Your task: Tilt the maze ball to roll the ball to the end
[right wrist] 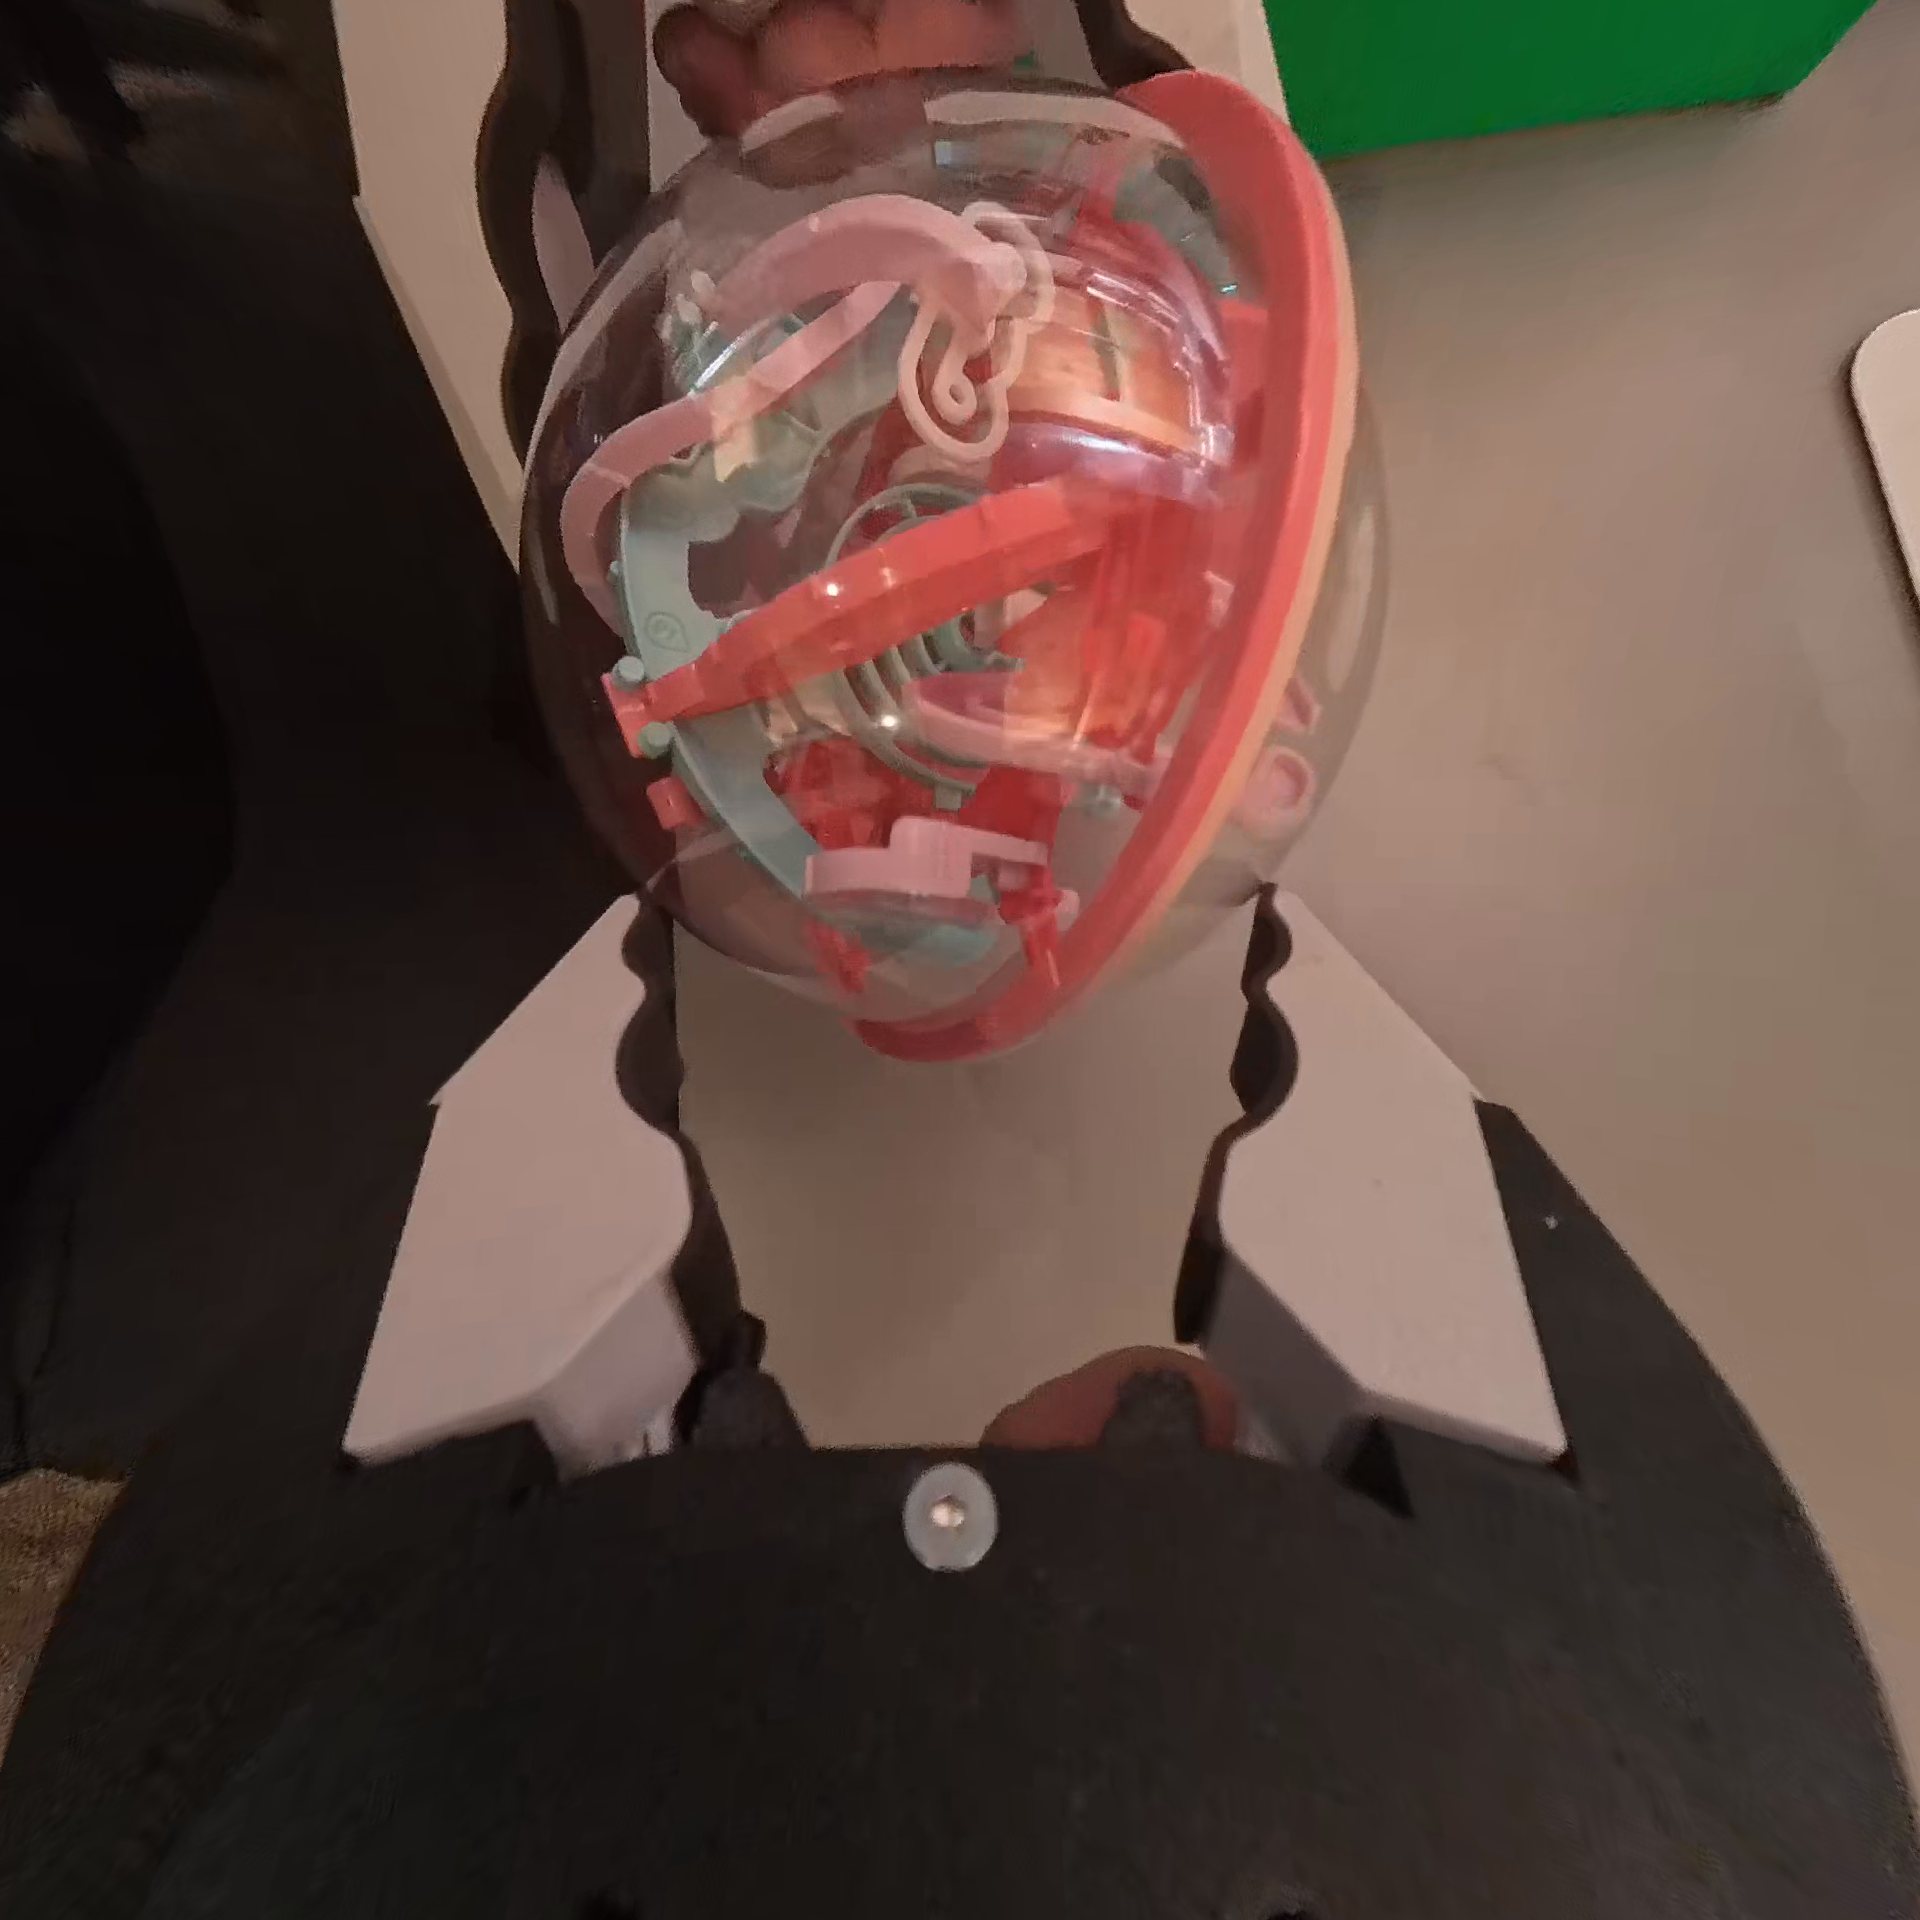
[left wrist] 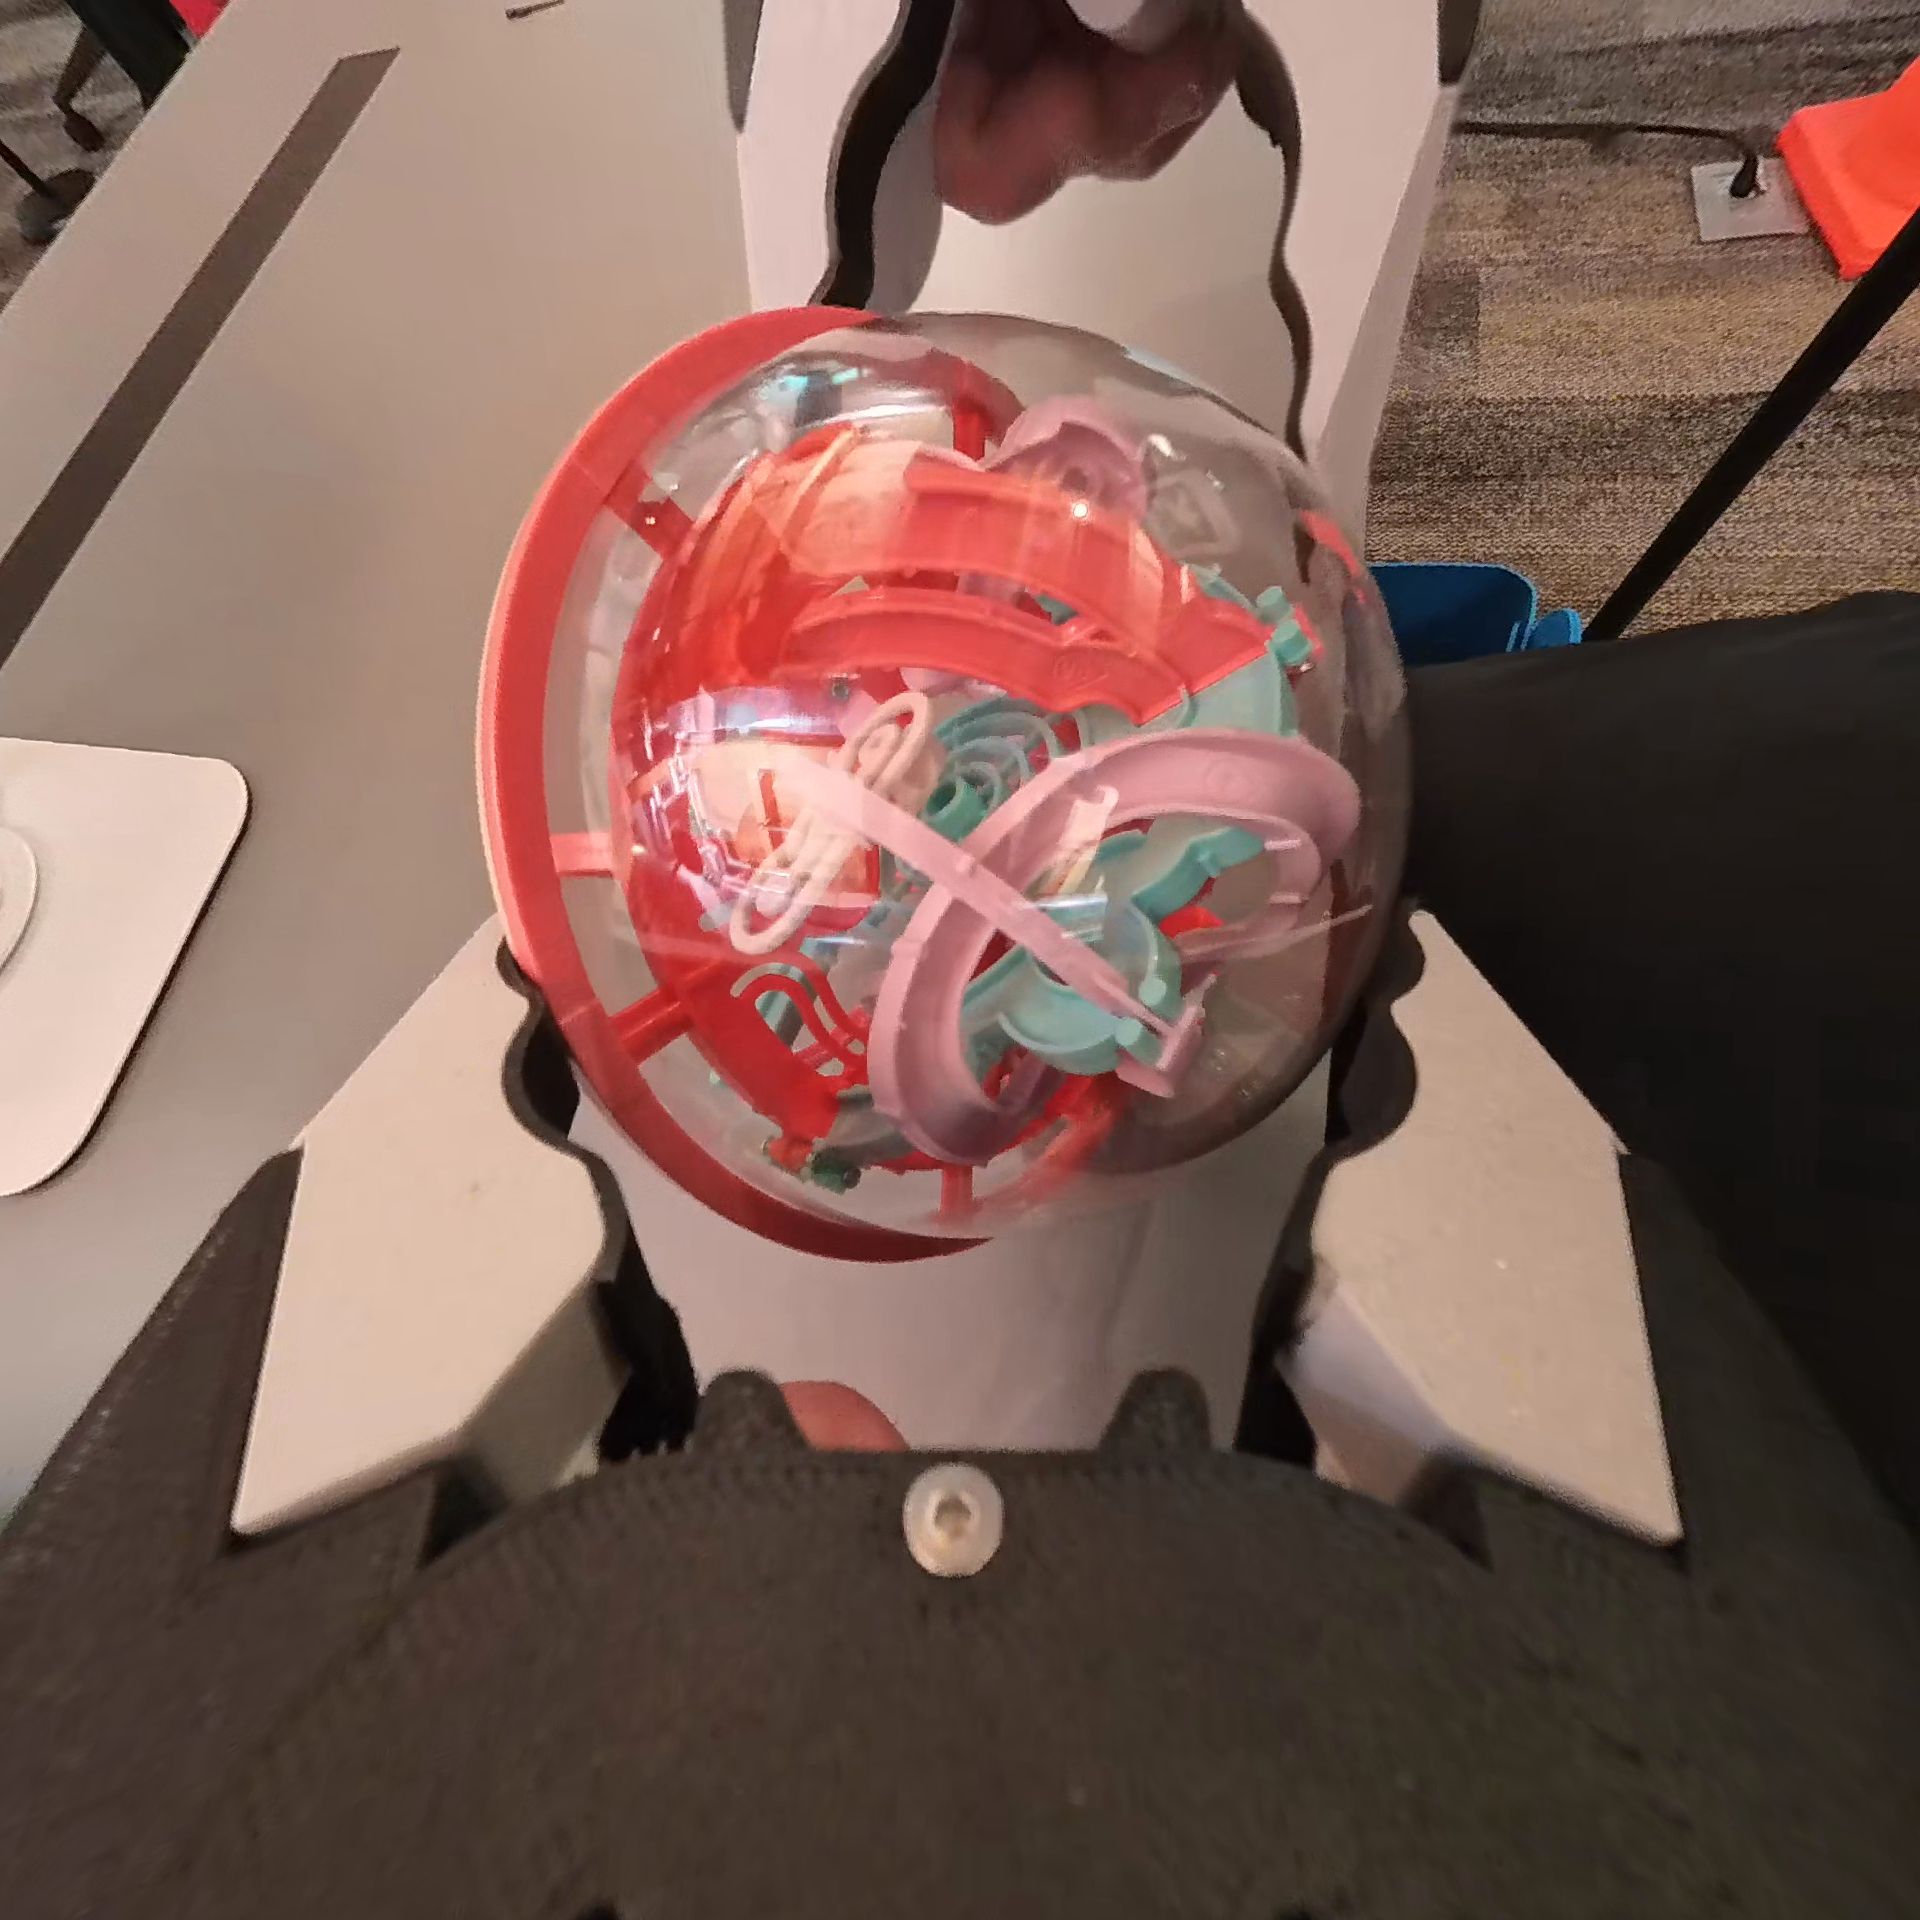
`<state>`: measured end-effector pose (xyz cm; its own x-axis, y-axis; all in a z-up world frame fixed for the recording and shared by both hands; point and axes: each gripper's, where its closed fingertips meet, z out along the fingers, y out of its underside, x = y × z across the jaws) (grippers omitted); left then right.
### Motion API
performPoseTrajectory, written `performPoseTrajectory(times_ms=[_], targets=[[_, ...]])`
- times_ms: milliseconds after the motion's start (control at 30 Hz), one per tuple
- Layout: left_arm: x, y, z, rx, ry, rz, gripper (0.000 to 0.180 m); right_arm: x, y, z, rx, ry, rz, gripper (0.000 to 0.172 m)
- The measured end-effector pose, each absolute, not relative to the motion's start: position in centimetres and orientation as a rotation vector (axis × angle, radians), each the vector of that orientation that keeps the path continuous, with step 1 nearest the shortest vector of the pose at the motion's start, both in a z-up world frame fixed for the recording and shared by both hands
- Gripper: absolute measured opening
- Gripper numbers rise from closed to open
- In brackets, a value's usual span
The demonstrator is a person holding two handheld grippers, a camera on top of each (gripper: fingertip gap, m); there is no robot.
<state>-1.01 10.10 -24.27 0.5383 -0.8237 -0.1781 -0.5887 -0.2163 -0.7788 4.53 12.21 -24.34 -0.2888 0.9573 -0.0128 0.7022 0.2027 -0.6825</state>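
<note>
The clear plastic maze ball [left wrist: 940, 779] with a red equator ring and red, pink and teal tracks inside is held up in the air above the pale grey counter [left wrist: 416, 436], between the two pairs of tongs that face each other. The left tongs [left wrist: 956, 997] are set wide, and their white fingers [left wrist: 416, 1195] with wavy black pads are pressed against the lower sides of the sphere. The right tongs [right wrist: 951, 925] are also wide and are closed on the same ball from the opposite side.

On the counter a flat white mat with rounded corners [left wrist: 114, 956] is seen at the left edge, partly cut off. A bright green box [right wrist: 1538, 62] stands further back. Beyond the counter, grey carpet [left wrist: 1662, 343], an orange object [left wrist: 1860, 166] and a blue object [left wrist: 1455, 613] are visible, and a dark cloth [left wrist: 1662, 935] covers the right side.

The small rolling ball cannot be made out inside the maze. Small embossed marks on the tracks are too blurred to be read.
</note>
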Motion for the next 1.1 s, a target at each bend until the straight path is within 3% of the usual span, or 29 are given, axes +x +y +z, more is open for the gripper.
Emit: performPoseTrajectory(times_ms=[267, 367, 833, 967, 1100], targets=[[-2.0, 10.3, -24.3, -1.925, 1.133, -0.353, 0.148, 6.1, 13.9, -24.6, -1.624, -1.86, 1.014, 0.027], [-2.1, 10.5, -24.2, -1.925, 1.111, -0.366, 0.148, 6.0, 13.7, -24.5, -1.644, -1.781, 1.146, 0.011], [-2.9, 9.8, -23.3, -1.974, 1.024, -0.479, 0.137, 5.5, 14.0, -24.3, -1.683, -1.62, 1.403, 0.006], [-4.1, 9.0, -22.3, -2.018, 0.995, -0.484, 0.115, 5.6, 14.0, -24.4, -1.681, -1.637, 1.396, 0.006], [-6.0, 9.1, -21.1, -2.04, 0.905, -0.556, 0.08, 5.9, 14.2, -24.6, -1.682, -1.634, 1.4, 0.006]])
